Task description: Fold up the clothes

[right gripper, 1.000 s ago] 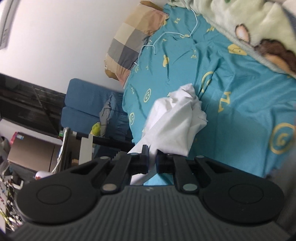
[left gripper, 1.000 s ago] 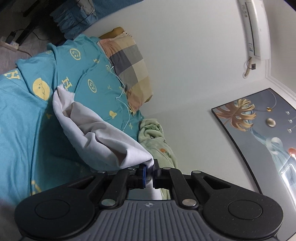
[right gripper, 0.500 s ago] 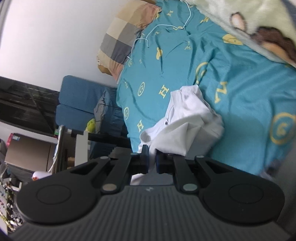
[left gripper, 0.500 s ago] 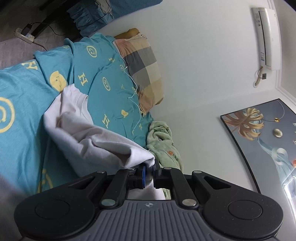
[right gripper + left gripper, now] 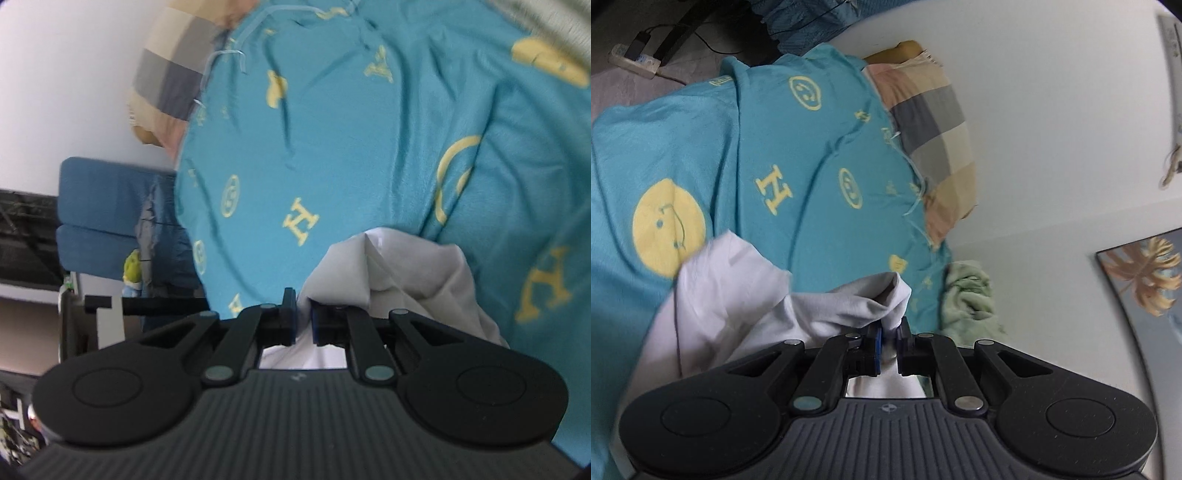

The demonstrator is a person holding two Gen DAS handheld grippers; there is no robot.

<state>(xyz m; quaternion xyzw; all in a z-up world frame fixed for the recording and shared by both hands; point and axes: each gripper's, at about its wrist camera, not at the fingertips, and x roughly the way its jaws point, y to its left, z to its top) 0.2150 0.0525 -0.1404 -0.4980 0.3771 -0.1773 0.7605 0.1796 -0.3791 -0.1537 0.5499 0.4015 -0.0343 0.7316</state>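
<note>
Your left gripper (image 5: 889, 334) is clamped on a fold of the white shirt (image 5: 738, 295); your right gripper (image 5: 303, 316) pinches another edge over the bedspread (image 5: 351, 166).

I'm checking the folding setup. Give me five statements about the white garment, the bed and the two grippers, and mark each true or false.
1. The left gripper is shut on the white garment. True.
2. The right gripper is open with nothing between its jaws. False: its jaws are pinched on the white garment.
3. The bedsheet is teal with yellow letters and smiley faces. True.
4. The checked pillow lies on top of the white garment. False: it sits apart, at the end of the bed by the wall.
5. The white garment is neatly folded flat. False: it is bunched and creased.
</note>
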